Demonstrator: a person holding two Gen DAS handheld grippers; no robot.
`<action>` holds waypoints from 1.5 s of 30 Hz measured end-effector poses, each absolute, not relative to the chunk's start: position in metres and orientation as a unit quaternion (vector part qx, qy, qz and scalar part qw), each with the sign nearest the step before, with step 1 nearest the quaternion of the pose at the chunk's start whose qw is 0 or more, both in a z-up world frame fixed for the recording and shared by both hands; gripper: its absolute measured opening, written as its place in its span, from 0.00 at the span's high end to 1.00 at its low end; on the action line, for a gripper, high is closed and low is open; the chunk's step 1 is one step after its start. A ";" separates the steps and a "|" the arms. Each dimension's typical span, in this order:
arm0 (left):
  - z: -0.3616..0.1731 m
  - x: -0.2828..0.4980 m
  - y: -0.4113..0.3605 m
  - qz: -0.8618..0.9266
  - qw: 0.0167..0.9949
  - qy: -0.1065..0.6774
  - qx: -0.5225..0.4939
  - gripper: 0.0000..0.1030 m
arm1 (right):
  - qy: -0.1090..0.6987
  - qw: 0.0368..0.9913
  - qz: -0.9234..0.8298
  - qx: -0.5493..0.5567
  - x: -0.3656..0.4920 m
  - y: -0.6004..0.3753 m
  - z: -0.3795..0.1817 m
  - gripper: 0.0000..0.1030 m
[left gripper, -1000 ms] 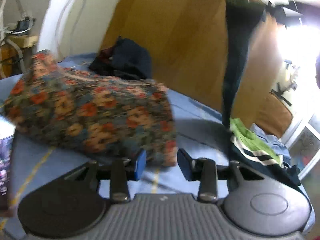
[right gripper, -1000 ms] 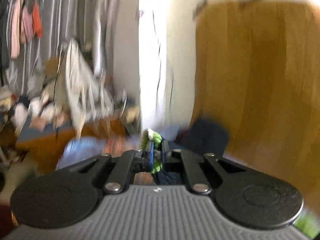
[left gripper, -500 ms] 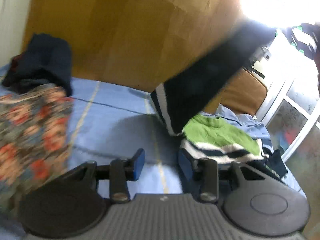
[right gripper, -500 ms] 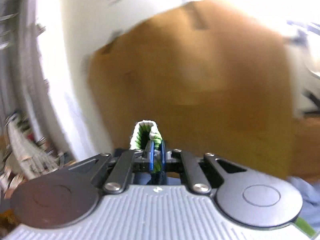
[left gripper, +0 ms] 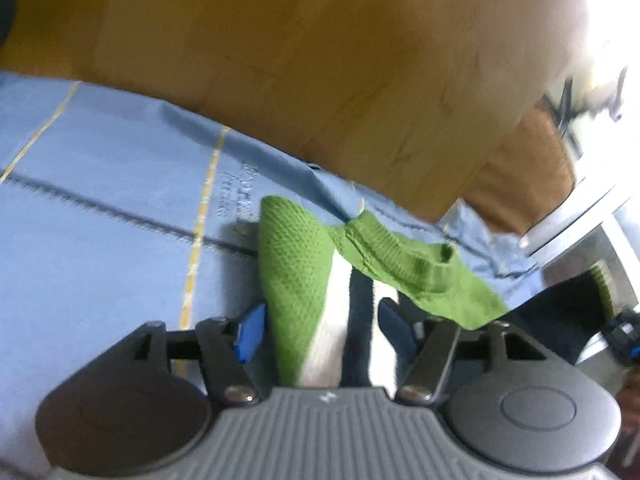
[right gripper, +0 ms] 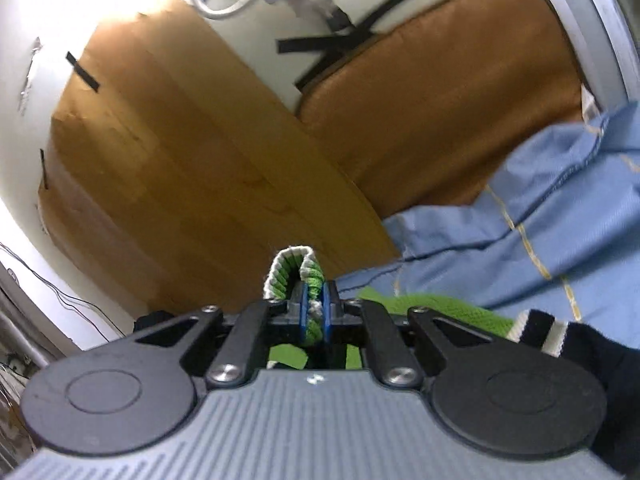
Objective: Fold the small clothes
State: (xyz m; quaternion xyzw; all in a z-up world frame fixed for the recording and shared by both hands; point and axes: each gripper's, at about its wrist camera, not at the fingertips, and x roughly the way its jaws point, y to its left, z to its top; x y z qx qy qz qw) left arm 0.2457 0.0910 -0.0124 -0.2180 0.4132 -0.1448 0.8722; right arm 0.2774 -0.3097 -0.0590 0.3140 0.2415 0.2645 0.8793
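Note:
A small knit sweater, green with white and navy stripes (left gripper: 296, 276), lies on the blue bedsheet (left gripper: 104, 208). My left gripper (left gripper: 320, 320) is open, its blue-padded fingers either side of the sweater's body, which lies between them. My right gripper (right gripper: 314, 312) is shut on the sweater's green-and-white ribbed cuff (right gripper: 290, 270), which sticks up past the pads. The sweater's navy part (right gripper: 576, 344) hangs at the right of the right wrist view. The right gripper's tip also shows at the far right of the left wrist view (left gripper: 624, 340).
A wooden headboard (left gripper: 320, 60) stands behind the bed. A brown cushion (right gripper: 440, 100) leans at its right, beside a window frame (left gripper: 580, 216). Rumpled blue sheet (right gripper: 540, 220) bunches near the cushion.
The left gripper swung right, away from the floral garment, and down over the green sweater, which now lies between its fingers. The right gripper, still holding the cuff, came down toward the bed.

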 end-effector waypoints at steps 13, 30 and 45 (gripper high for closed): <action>-0.033 0.239 0.097 -0.075 0.907 0.365 -0.199 0.79 | 0.275 0.916 0.168 0.237 0.303 -0.302 -0.094 0.83; 0.002 0.210 0.031 -0.159 0.929 0.308 -0.127 0.76 | 0.288 0.936 0.200 0.023 0.173 -0.309 -0.109 0.34; -0.007 0.191 0.037 -0.167 0.928 0.301 -0.141 0.69 | 0.130 0.961 0.097 0.225 0.222 -0.400 0.060 0.83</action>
